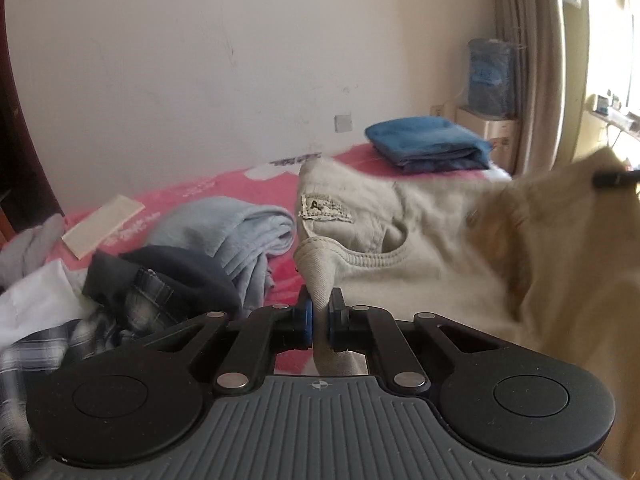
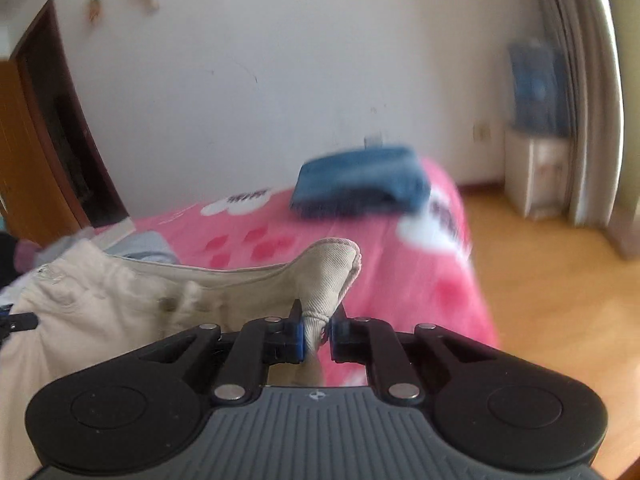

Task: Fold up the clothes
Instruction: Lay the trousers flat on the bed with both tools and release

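Beige trousers (image 1: pixel 420 240) with a small label near the waistband hang between my two grippers above a pink bed (image 1: pixel 224 188). My left gripper (image 1: pixel 319 316) is shut on one corner of the waistband, the cloth pinched between its blue pads. In the right wrist view the beige trousers (image 2: pixel 120 300) stretch off to the left, and my right gripper (image 2: pixel 318 328) is shut on the other waistband corner. The tip of the right gripper (image 1: pixel 616 178) shows at the far right of the left wrist view, blurred.
A folded blue garment (image 1: pixel 428 142) lies at the far end of the bed. A light blue garment (image 1: pixel 244 228), dark clothes (image 1: pixel 168 284) and a plaid shirt (image 1: pixel 48 344) are heaped at the left. Beyond the bed are a wooden floor (image 2: pixel 560 300) and a water dispenser (image 2: pixel 536 168).
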